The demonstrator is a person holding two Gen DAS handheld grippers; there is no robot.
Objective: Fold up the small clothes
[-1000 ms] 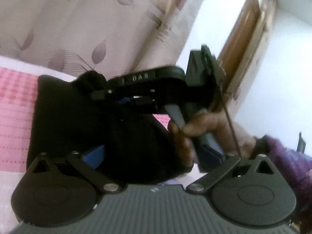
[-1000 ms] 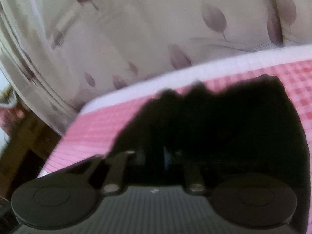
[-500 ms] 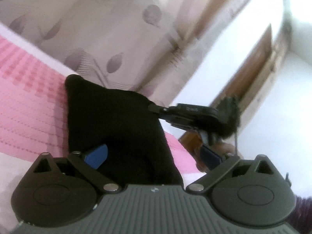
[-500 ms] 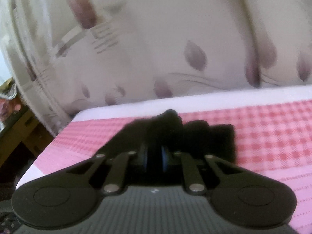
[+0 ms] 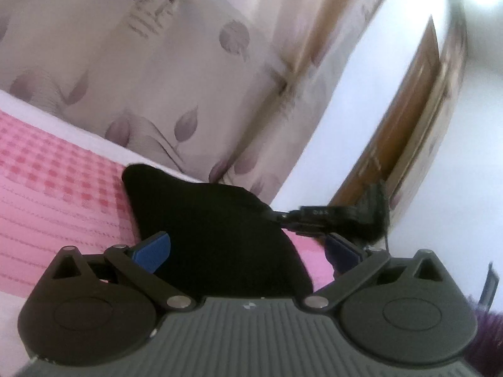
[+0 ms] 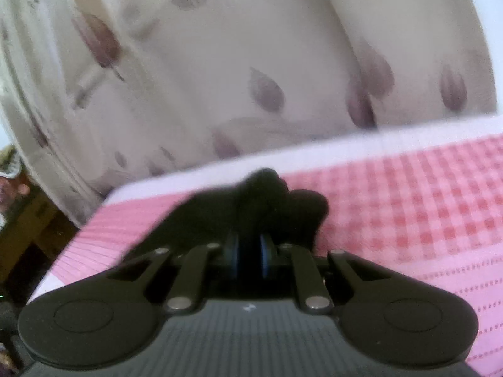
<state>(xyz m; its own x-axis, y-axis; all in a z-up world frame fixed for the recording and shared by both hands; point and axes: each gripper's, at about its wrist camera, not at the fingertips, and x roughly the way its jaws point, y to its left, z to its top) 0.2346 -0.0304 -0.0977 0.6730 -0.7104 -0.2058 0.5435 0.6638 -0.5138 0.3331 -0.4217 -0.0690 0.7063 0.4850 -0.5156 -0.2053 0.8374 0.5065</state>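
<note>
A small black garment (image 5: 213, 229) lies on the pink checked bedcover (image 5: 53, 188). In the left wrist view my left gripper (image 5: 248, 248) is open, its blue pads (image 5: 152, 248) spread wide on either side of the cloth's near part. The right gripper's black body (image 5: 330, 215) shows at the cloth's right corner. In the right wrist view my right gripper (image 6: 250, 251) is shut on a bunched edge of the black garment (image 6: 267, 201), which it holds just over the bedcover (image 6: 424, 213).
A cream curtain with purple leaf print (image 5: 151, 72) hangs right behind the bed. A white wall and a brown wooden door (image 5: 405, 144) stand to the right. The bed's edge and dark wooden furniture (image 6: 28, 229) lie to the left in the right wrist view.
The right gripper has drawn away from the left one to the right, pulling the cloth's corner with it. The left gripper has stayed open over the cloth.
</note>
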